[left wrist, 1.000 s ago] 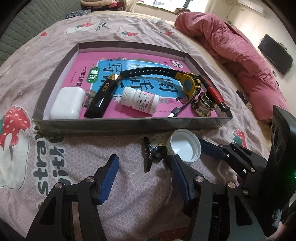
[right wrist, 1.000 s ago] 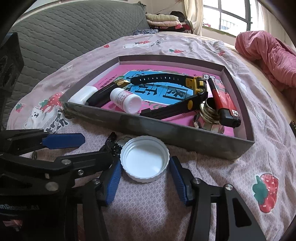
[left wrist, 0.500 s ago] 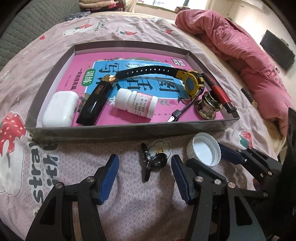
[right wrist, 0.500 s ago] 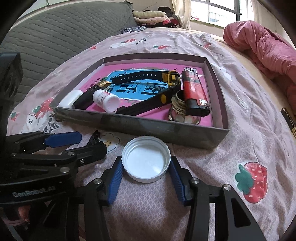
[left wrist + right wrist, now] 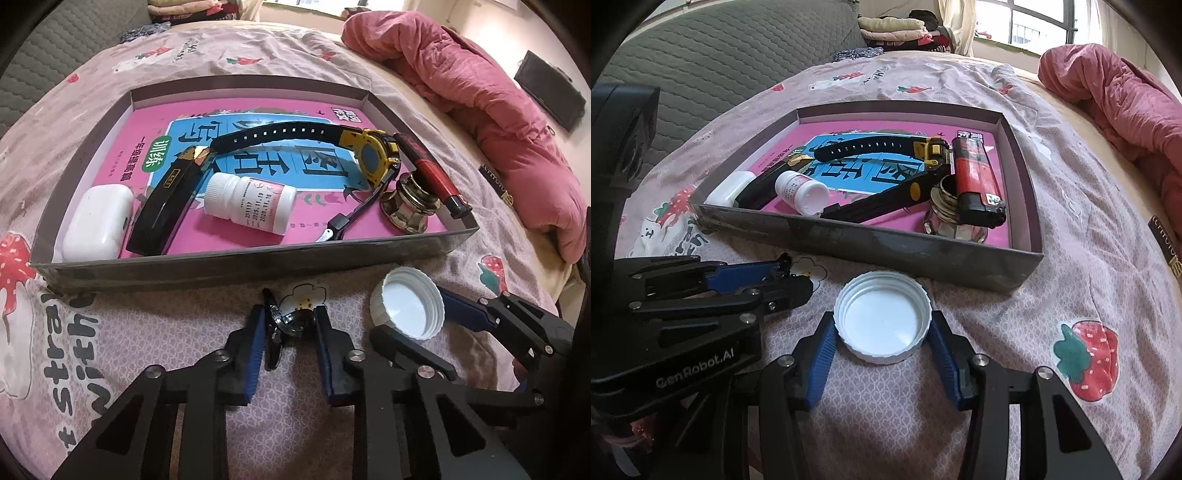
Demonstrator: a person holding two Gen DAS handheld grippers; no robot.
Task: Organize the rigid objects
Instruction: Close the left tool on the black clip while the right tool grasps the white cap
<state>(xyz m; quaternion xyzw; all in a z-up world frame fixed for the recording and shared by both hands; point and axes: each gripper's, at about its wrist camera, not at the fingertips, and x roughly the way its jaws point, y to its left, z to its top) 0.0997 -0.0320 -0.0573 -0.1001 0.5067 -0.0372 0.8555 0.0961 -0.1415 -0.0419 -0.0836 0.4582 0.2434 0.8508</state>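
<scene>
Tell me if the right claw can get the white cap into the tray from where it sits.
Probably yes. The right claw already brackets the cap, pads against its rim, and only the tray's low near wall stands between them; lifting over it looks easy.

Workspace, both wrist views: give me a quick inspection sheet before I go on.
Surface: pink strawberry-print bedsheet.
Job's things: grey shallow cardboard tray holds white earbud case, black-and-yellow wristwatch, white pill bottle, red lighter, black bar, brass fitting.
Clutter: nothing seen.
Grippers: left gripper shut on small black metal clip; right gripper shut on white plastic cap.
Cables: nothing seen.
Surroundings: crumpled pink quilt, grey quilted headboard.
</scene>
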